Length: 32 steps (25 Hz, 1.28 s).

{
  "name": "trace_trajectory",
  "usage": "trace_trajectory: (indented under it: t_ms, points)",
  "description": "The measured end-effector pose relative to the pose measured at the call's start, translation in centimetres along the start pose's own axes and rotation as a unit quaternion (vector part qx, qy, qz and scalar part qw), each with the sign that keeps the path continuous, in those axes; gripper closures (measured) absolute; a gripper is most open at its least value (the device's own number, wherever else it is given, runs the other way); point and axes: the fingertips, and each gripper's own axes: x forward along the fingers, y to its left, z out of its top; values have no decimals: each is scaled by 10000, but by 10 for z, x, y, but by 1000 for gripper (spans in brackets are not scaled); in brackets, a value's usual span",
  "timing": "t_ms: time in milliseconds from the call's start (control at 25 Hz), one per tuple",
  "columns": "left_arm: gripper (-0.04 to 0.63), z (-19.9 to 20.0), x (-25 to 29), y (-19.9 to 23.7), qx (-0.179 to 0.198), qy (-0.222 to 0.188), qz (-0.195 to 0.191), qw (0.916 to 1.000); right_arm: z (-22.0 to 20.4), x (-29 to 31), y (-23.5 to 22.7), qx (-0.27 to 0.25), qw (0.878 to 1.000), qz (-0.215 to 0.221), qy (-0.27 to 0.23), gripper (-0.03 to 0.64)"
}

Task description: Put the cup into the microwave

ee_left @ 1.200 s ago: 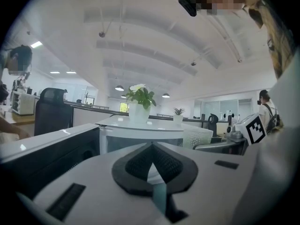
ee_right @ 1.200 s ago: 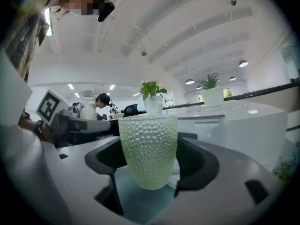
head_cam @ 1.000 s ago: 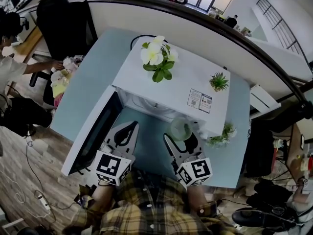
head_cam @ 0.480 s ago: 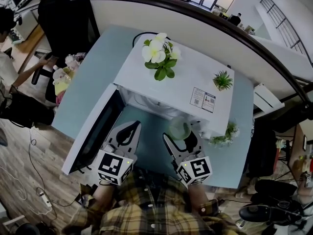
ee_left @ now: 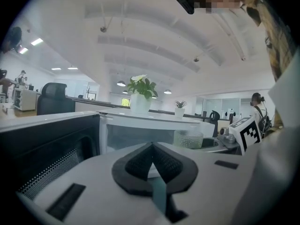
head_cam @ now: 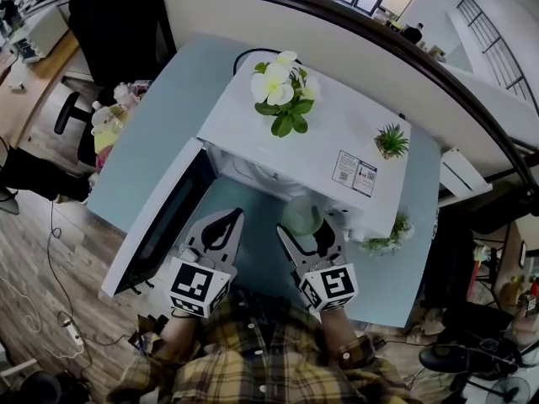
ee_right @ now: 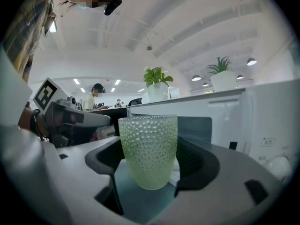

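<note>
The green dimpled cup (ee_right: 149,151) stood upright between the pads of the right gripper (ee_right: 150,172), clasped on both sides — the grasp was done, by the look of it. Just ahead of that claw gaped the microwave (head_cam: 320,133), its door (head_cam: 160,221) swung open off to the claw's left; carrying the cup in and letting go were yet to do. The left gripper (ee_left: 152,165), alongside, was clenched on nothing.

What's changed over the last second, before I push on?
The right claw, shut on the green cup, has edged slightly forward toward the open microwave. Unchanged: its grip, the left claw shut and empty, the microwave door open.
</note>
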Motion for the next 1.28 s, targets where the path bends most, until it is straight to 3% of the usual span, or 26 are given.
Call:
trace_trajectory:
  t_ms: [920, 1280]
  points:
    - [604, -45, 3, 7, -66, 243, 41, 9997, -36, 59, 4, -377, 9991, 64, -180, 261]
    - [604, -47, -3, 8, -53, 231, 16, 9997, -45, 87, -7, -192, 9993, -276, -181, 261]
